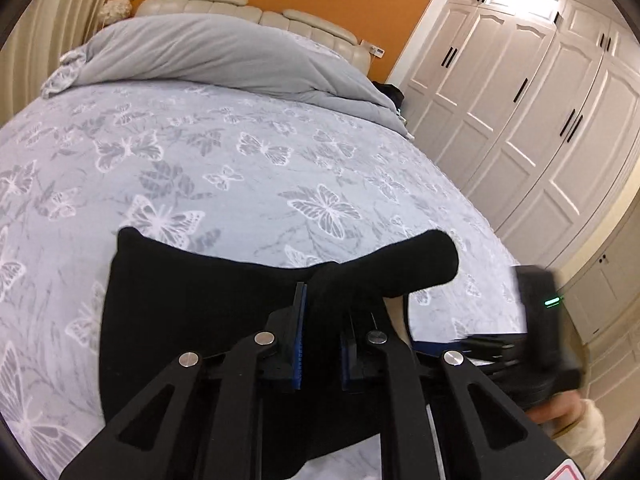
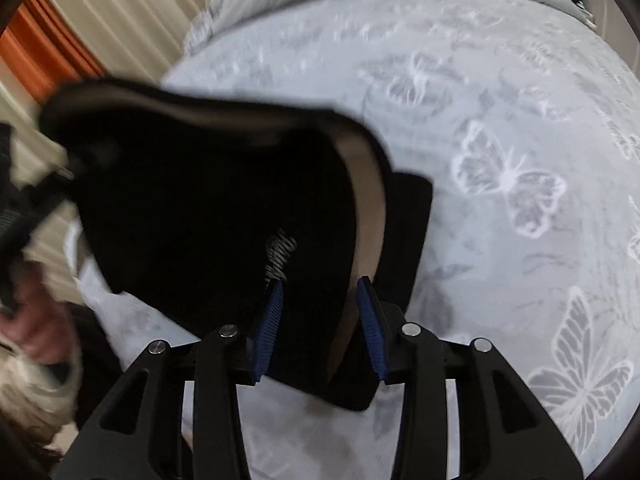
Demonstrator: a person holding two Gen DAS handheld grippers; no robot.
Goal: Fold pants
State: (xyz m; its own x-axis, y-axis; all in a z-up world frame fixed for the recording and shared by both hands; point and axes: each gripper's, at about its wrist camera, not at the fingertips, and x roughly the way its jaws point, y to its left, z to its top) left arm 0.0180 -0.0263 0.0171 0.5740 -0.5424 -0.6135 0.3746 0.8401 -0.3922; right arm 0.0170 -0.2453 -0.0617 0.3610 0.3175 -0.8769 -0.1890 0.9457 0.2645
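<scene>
The black pants are lying on the butterfly-print bedspread, filling the lower part of the left wrist view from about 8 o'clock to 3 o'clock. A rolled fold of the fabric is rising toward 1 o'clock from the left gripper. That gripper's blue-padded fingers are sitting close together with a ridge of the black cloth running up between them, so it is clasping the pants. At 4 o'clock in the same view the right gripper is showing as a blurred black body with a green light.

In the right wrist view the right gripper is standing with its blue pads parted. A lifted flap of the pants is spreading from between them up toward 10 o'clock, its pale inner edge curving down to the right-hand pad. The pads are lying beside the cloth; given the blur, it is hard to say whether they are pinching it, though the gap looks wide. Small pale lettering is visible on the fabric just above the left-hand pad. At 9 o'clock the left gripper and the person's hand are appearing, smeared by motion.

A grey duvet is heaped at 12 o'clock near the cream headboard, and white wardrobe doors are lining the room at 2 o'clock.
</scene>
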